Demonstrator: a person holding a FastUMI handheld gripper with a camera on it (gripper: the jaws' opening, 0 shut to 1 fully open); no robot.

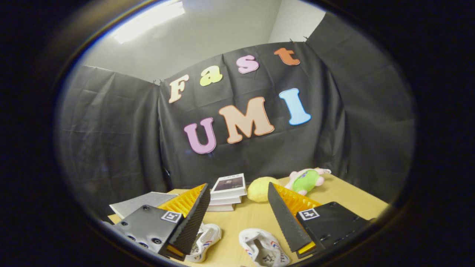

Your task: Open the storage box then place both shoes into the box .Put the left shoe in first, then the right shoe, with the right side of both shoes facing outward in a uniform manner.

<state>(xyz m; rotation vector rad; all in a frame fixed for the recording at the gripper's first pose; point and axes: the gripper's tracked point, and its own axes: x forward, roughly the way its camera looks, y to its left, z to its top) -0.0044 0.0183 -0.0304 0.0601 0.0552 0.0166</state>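
Pale wood tabletop (252, 218) fills the booth floor beneath a hand-held gripper (237, 215), whose two fingers stand wide apart and hold nothing. A white canvas shoe (206, 241) with red and blue side stripes lies on the table partly under the left finger (191, 222), touching or just below its tip; which, the view does not settle. A second white shoe (263, 248) of the same pattern lies close beside the right finger (284, 218), its opening turned upward so the printed insole shows. The two shoes sit near each other at the table's near edge, apart, with bare wood between them. Beyond the fingers, toward the table's far edge, a short stack of books (228, 193) rests with a dark picture on the top cover. Just to the right of the stack lies a round yellow plush toy (259, 189), and further right a pink and green plush toy (306, 180) sits near the far right corner against the black cloth wall (111, 141). A flat grey panel (137, 204), possibly the storage box or its lid, lies at the table's left edge behind the left finger; what it is cannot be told for certain. A lit ceiling lamp (148, 18) glows above the cloth.
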